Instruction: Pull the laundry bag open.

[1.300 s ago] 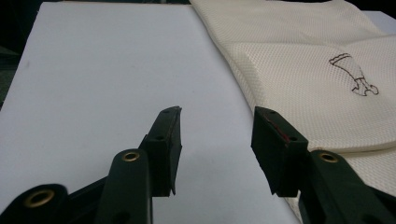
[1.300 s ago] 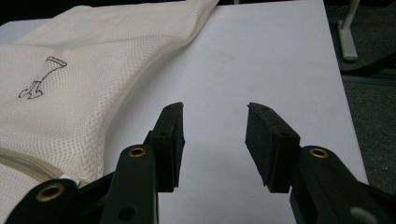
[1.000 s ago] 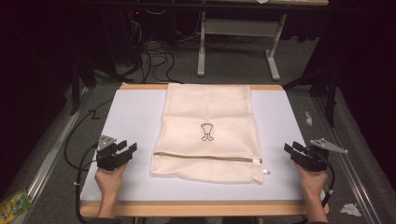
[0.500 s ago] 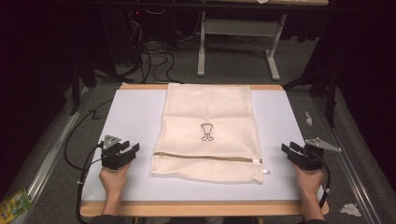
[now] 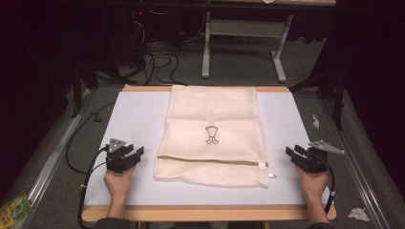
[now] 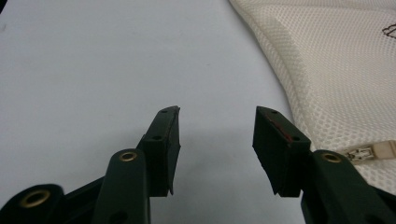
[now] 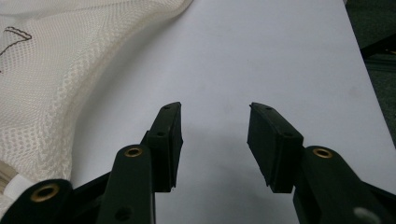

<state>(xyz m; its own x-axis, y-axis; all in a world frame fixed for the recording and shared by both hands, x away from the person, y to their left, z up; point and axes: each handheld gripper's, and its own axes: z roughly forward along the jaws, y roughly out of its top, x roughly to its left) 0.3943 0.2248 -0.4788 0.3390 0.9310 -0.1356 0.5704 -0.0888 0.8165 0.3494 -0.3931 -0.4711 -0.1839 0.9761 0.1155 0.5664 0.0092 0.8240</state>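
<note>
So this looks like the very start of working on the mesh laundry bag (image 5: 213,136). It lies flat in the middle of the bench (image 5: 129,119), between the two hand-held grippers, zipper end toward the person. Nothing is grabbed yet.

The left hand-held gripper (image 5: 133,155) sits on the bare bench just off the bag's left edge, jaws spread wide with nothing between them. In the left gripper view (image 6: 215,135) the mesh is ahead and off to its right, and the zipper (image 6: 369,152) runs right past the tip of its right jaw, close but apart.

The right hand-held gripper (image 5: 297,155) is the mirror of that: wide open, empty, resting a bit farther out from the bag's right edge. From the right gripper view (image 7: 214,135) the mesh is ahead and to its left, with a white tab at the bag's corner (image 7: 14,185) down by its left jaw.

My guess is this is the approach step, both sides lining up on the near corners of the bag. The next move probably calls for sliding each hand-held gripper inward so one jaw gets under the fabric edge, then closing. Thin mesh lying flat on the bench is tricky, so I'd come in low, or the jaws just pinch air or drag the bag out of shape.
</note>
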